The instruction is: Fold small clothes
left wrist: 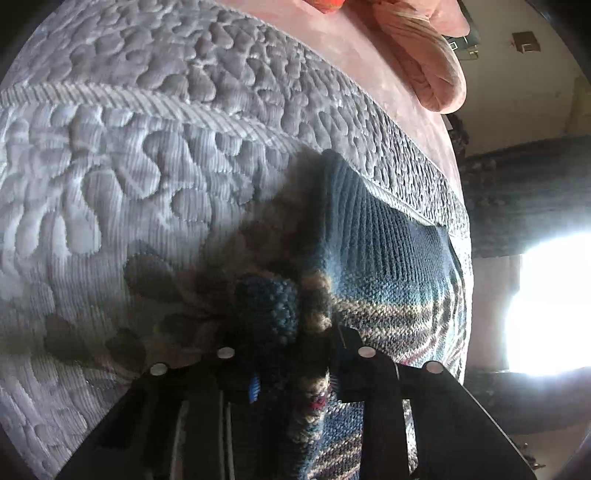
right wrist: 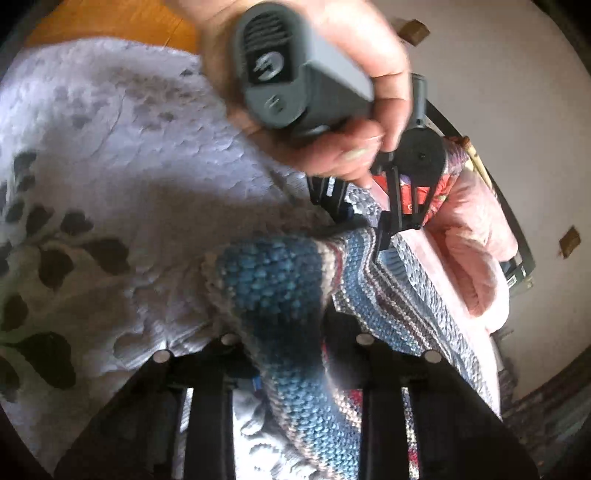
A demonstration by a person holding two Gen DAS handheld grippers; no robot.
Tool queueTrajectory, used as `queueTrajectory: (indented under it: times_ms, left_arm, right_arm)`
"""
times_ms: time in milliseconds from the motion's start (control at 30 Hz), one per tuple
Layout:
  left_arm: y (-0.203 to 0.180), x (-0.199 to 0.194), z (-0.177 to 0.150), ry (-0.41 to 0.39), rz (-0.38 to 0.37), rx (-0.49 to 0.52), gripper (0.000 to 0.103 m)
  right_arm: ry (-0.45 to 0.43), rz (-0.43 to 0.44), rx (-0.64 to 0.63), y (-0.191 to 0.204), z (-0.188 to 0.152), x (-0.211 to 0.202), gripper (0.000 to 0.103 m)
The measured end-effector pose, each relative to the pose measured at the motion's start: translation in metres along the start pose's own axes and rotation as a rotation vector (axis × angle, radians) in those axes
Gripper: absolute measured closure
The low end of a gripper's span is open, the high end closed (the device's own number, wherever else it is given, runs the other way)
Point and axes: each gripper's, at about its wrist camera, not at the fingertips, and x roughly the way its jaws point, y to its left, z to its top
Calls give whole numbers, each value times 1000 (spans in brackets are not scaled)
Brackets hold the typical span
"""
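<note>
A small knitted garment (left wrist: 384,251), blue with beige, grey and red stripes, lies on a pale quilted bedspread (left wrist: 122,177). My left gripper (left wrist: 291,354) is shut on a bunched edge of the knit. In the right wrist view the same striped knit (right wrist: 280,291) rises as a fold between my black fingers, and my right gripper (right wrist: 295,343) is shut on it. Ahead in that view a hand (right wrist: 332,155) holds the other gripper's grey handle (right wrist: 295,74), its black fingers (right wrist: 384,236) pinching the far edge of the knit.
A rolled pink blanket (left wrist: 428,62) lies at the far end of the bed, with red patterned cloth (right wrist: 410,195) beside it. A pink sheet (right wrist: 432,280) runs along the bedspread's edge. Orange wooden surface (right wrist: 110,26) shows past the bedspread. Bright window glare (left wrist: 550,302) at right.
</note>
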Motion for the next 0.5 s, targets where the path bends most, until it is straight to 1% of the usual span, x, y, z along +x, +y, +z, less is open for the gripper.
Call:
queueTrajectory:
  times_ms: [67, 367, 500]
  left_arm:
    - [-3, -1, 1, 2, 11, 3, 78]
    - [-27, -10, 6, 15, 62, 46, 80]
    - [-36, -12, 9, 17, 86, 61, 80]
  right_arm:
    - [-4, 11, 31, -10, 4, -3, 81]
    - [-15, 24, 93, -25, 9, -20, 82]
    - [-18, 35, 124, -44, 12, -20, 82]
